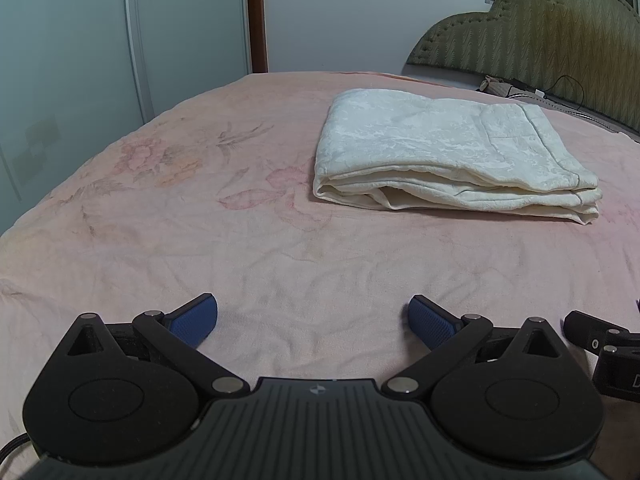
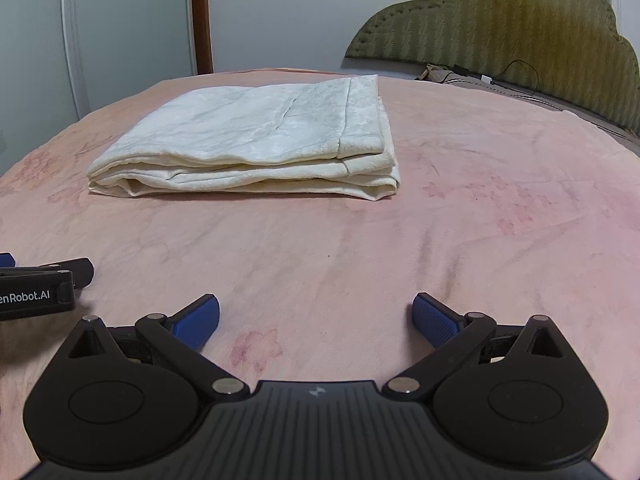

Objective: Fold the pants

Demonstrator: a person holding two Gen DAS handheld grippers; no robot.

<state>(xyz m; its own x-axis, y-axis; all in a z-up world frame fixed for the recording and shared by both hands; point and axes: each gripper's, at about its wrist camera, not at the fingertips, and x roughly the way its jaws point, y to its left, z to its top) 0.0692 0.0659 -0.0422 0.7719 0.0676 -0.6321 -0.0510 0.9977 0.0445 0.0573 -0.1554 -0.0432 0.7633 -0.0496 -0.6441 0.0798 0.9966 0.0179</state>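
The cream pants (image 1: 452, 152) lie in a compact folded stack on the pink bed (image 1: 200, 240), so we judge the folding done. Our left gripper (image 1: 313, 320) and right gripper (image 2: 316, 318) rest well short of the stack, fingers spread wide and empty.

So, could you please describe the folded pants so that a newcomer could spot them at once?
Start from the pink floral bedspread with the olive scalloped headboard behind it. The pants lie on it ahead of both open grippers, touched by neither: a cream, textured, layered rectangle, the only pale bundle on the bed.
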